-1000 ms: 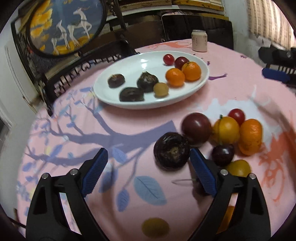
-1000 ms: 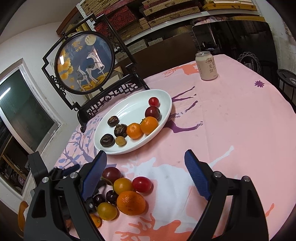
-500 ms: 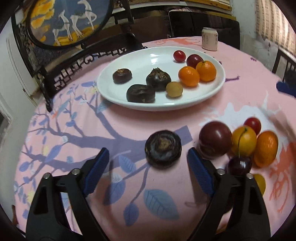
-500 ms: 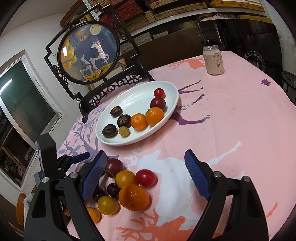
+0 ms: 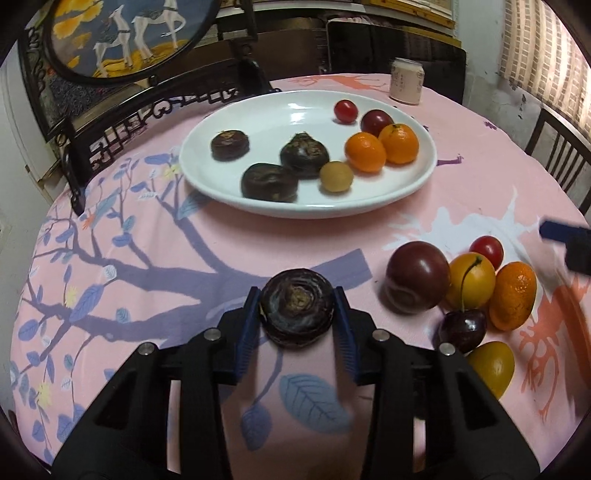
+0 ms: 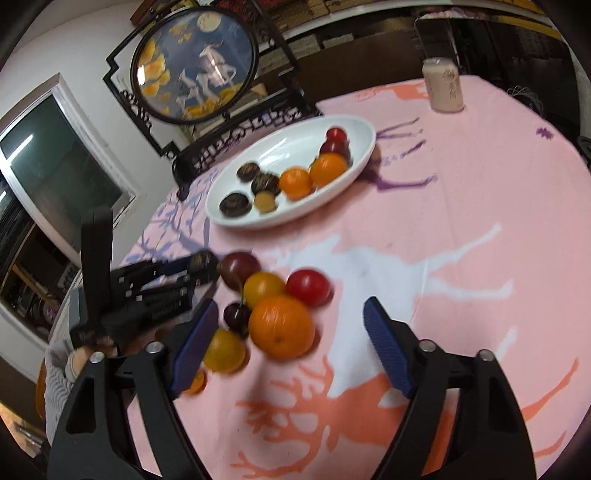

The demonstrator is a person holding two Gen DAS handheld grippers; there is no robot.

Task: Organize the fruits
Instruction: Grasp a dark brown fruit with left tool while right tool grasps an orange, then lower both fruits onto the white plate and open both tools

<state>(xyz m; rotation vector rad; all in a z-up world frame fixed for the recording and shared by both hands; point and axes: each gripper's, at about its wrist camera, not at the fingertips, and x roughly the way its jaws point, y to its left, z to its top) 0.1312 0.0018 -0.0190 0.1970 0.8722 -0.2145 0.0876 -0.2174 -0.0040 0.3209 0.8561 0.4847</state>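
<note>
My left gripper is shut on a dark brown water chestnut on the pink tablecloth; it also shows in the right wrist view. A white plate behind it holds several fruits: dark chestnuts, two oranges, a plum and a red tomato. To the right lies a loose pile: a purple plum, yellow fruit, a cherry, an orange. My right gripper is open over that pile, above the orange.
A beverage can stands at the far edge of the round table. A framed round deer picture on a black stand stands behind the plate. Chairs ring the table.
My left gripper moved forward and closed on the water chestnut. My right gripper moved lower and closer over the fruit pile.
</note>
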